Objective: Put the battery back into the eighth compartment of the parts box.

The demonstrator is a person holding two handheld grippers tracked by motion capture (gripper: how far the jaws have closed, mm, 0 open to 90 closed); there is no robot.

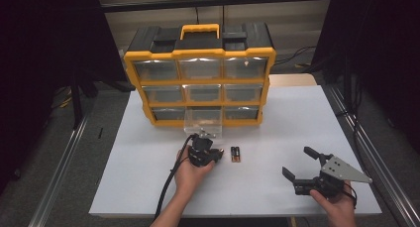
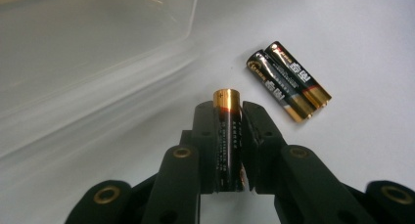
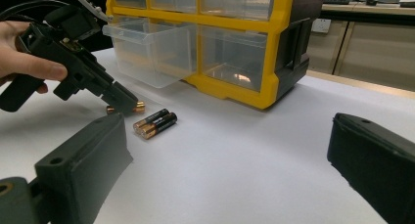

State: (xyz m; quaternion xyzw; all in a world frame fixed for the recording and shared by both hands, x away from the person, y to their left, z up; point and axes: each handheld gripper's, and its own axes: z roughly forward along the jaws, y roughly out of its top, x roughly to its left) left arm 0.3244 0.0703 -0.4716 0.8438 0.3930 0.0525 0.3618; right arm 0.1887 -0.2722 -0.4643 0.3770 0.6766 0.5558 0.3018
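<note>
The left gripper (image 2: 227, 150) clamps one battery (image 2: 228, 136) between its jaws, low over the white table (image 1: 297, 118), seemingly just off the surface. Just beside it lie two more batteries (image 2: 288, 79) touching side by side, near the pulled-out clear drawer (image 3: 147, 50) of the yellow organizer (image 1: 200, 73). The right gripper (image 1: 302, 163) rests well apart, jaws spread and holding nothing.

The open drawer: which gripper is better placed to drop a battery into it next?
Left. The left gripper already holds a battery right before the open drawer. The right gripper is open and farther away; two batteries lie on the table.
</note>
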